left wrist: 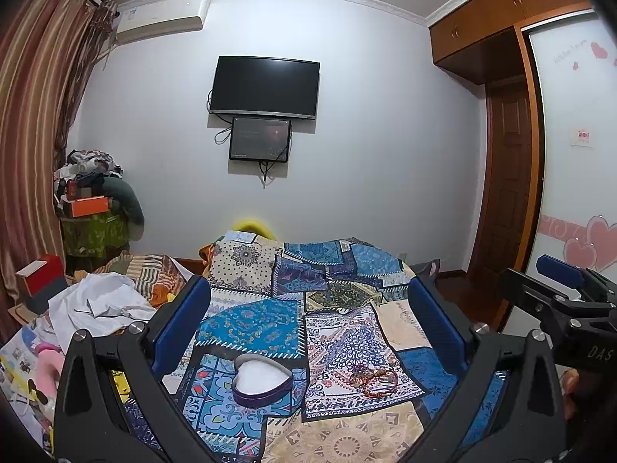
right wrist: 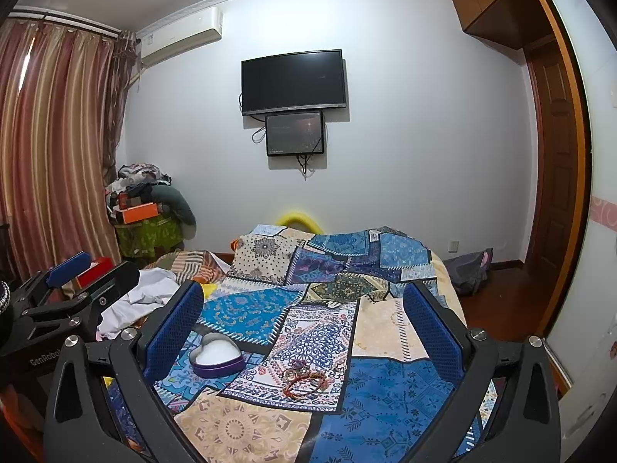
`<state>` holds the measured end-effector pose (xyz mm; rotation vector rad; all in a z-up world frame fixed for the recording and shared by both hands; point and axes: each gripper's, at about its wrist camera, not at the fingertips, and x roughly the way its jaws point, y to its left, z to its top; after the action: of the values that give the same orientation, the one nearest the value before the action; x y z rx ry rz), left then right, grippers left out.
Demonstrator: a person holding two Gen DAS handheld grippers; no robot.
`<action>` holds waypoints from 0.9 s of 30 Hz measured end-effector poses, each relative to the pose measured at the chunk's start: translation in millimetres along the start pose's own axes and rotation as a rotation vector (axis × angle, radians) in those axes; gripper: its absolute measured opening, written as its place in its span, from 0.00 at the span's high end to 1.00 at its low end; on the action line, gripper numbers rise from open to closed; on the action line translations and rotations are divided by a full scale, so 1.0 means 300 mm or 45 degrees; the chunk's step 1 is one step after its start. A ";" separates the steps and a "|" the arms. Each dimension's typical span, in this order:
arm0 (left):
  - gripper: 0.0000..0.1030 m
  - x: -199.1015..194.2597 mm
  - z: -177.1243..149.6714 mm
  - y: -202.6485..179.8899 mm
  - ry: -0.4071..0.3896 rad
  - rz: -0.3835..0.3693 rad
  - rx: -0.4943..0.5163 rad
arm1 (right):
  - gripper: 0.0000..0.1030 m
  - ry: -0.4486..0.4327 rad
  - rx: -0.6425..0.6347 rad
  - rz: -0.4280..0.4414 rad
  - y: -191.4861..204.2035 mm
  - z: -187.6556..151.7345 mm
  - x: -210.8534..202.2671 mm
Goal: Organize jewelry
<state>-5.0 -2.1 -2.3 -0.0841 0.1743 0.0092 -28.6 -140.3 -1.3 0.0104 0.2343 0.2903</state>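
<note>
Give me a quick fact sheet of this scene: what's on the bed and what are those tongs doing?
Setting: bedroom, patchwork bedspread
Box: heart-shaped box, open, white lining
Jewelry: small pile of bracelets, beside the box, not touching it
Left tongs: open, holding nothing
Right tongs: open, holding nothing
Wall: dark TV, smaller screen below
Progress: nothing in the box yet

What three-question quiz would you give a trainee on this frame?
1. True or false: the heart-shaped box lies open on the bedspread.
2. Which side of the box are the bracelets on in the left wrist view: A left, B right?
3. Fill in: the left gripper and right gripper are both ____.

Key: 1 true; 2 B; 3 open.
</note>
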 end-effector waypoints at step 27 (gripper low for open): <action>0.00 0.015 -0.007 0.013 0.017 0.015 -0.018 | 0.00 0.017 -0.002 -0.003 -0.008 0.007 -0.001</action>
<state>-1.0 1.5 -5.6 -0.0974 0.1881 0.0219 -27.8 -142.6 0.6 0.0069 0.2470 0.2884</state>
